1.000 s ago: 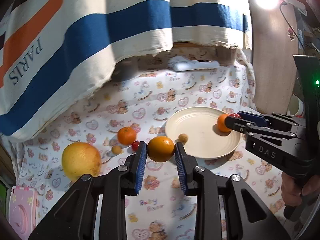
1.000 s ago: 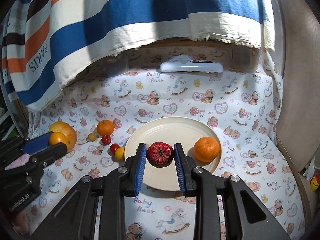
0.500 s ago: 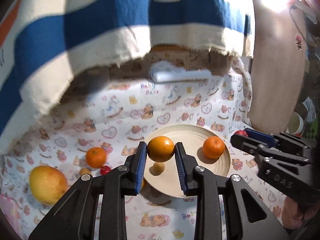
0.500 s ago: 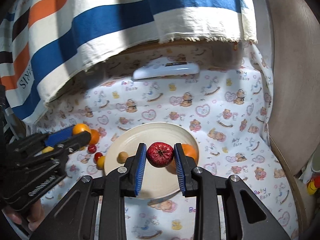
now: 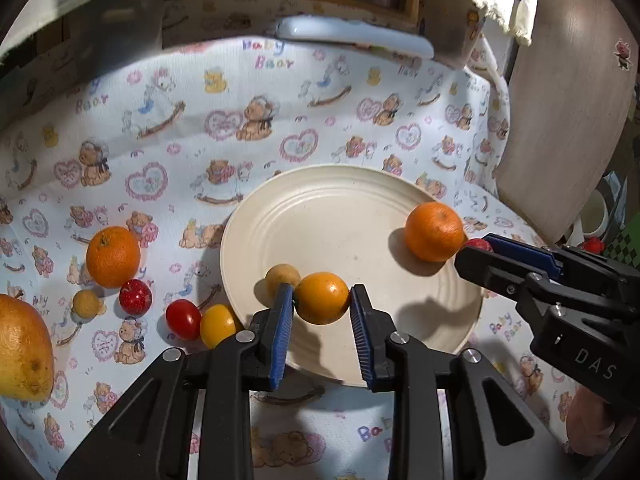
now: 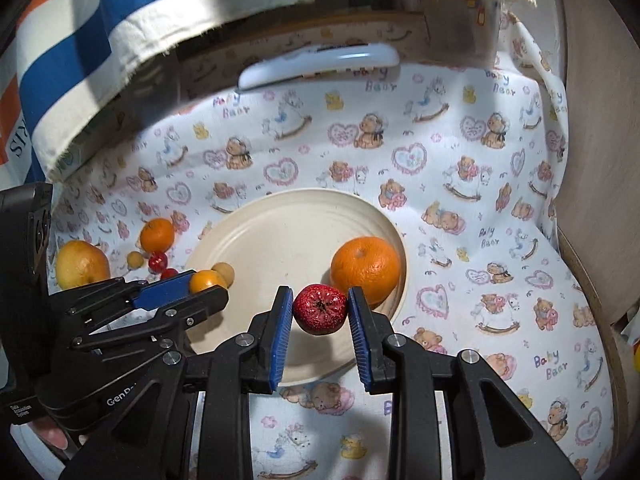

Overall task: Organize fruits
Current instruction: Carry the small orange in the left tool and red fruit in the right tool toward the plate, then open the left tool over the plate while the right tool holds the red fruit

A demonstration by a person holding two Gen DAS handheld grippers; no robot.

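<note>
The cream plate (image 5: pixel 352 188) holds a mandarin (image 5: pixel 434 231) and a small tan fruit (image 5: pixel 280 276), while above it the left gripper (image 5: pixel 322 308) clamps an orange fruit (image 5: pixel 322 298) and the right gripper (image 6: pixel 320 314) clamps a red strawberry (image 6: pixel 320 309).

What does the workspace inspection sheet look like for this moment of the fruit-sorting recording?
Surface: table under a bear-print cloth.
Job's things: cream plate holds a tangerine and a small tan fruit. Off the plate, to its left in the left wrist view: another tangerine, a large yellow fruit, two red fruits, one yellow, one tan.
Clutter: white flat device at the back.
Grippers: left gripper shut on a small orange; right gripper shut on a red fruit; both over the plate's near side.
Cables: nothing seen.
Surroundings: striped fabric hanging behind; wooden panel on the right.
</note>
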